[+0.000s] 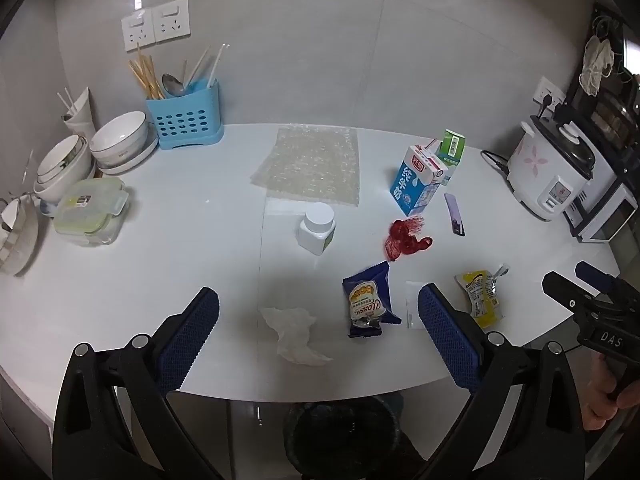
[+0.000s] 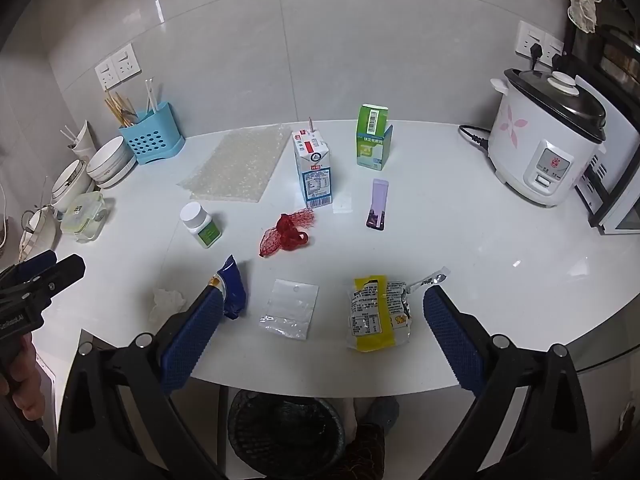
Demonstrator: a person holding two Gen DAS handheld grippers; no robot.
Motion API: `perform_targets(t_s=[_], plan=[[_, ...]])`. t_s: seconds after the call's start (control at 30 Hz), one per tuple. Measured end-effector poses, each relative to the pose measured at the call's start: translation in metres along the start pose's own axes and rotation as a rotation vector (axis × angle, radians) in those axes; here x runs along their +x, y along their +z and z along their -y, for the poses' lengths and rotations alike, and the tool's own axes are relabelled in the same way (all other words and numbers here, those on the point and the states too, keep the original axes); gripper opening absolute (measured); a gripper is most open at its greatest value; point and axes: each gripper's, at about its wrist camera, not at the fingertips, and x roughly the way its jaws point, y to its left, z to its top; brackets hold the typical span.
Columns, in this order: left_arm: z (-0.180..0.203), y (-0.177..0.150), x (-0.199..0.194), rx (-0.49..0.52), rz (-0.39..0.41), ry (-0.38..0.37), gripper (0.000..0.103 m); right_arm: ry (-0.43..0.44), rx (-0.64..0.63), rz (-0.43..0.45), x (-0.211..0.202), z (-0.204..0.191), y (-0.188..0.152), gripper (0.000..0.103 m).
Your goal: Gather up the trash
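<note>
Apparently nothing is collected yet: both the left tool [image 1: 318, 324] and the right tool [image 2: 324, 316] hover spread wide and empty over the white worktop's [image 1: 160, 272] near edge. A crumpled tissue [image 1: 294, 334], glossy blue wrapper [image 1: 368, 302], yellow foil packet [image 2: 378, 314], clear flat bag [image 2: 290, 308] and red mesh net [image 2: 286, 234] lie scattered there. The black mesh bin [image 2: 286, 432] waits below.

Trash and kitchen things, counted.
Two cartons: one milk carton [image 2: 314, 172], one green box [image 2: 373, 142]. Two snack wrappers: blue [image 1: 370, 302], yellow [image 2: 378, 314]. One pill bottle [image 2: 200, 225], one red net [image 2: 285, 236], one tissue [image 1: 294, 334], one clear bag [image 2: 290, 308], one bubble wrap sheet [image 1: 308, 166], one purple sachet [image 2: 377, 205], one rice cooker [image 2: 548, 136], one bin [image 2: 286, 434].
</note>
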Motion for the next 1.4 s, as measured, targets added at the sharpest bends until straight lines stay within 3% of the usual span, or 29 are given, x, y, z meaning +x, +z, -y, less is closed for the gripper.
perform_targets(t_s=[1.4], plan=[[0.012,-0.006,-0.007,0.026,-0.002,-0.005,0.097,-0.012,-0.011,0.025,-0.007,0.006,-0.004,0.096]])
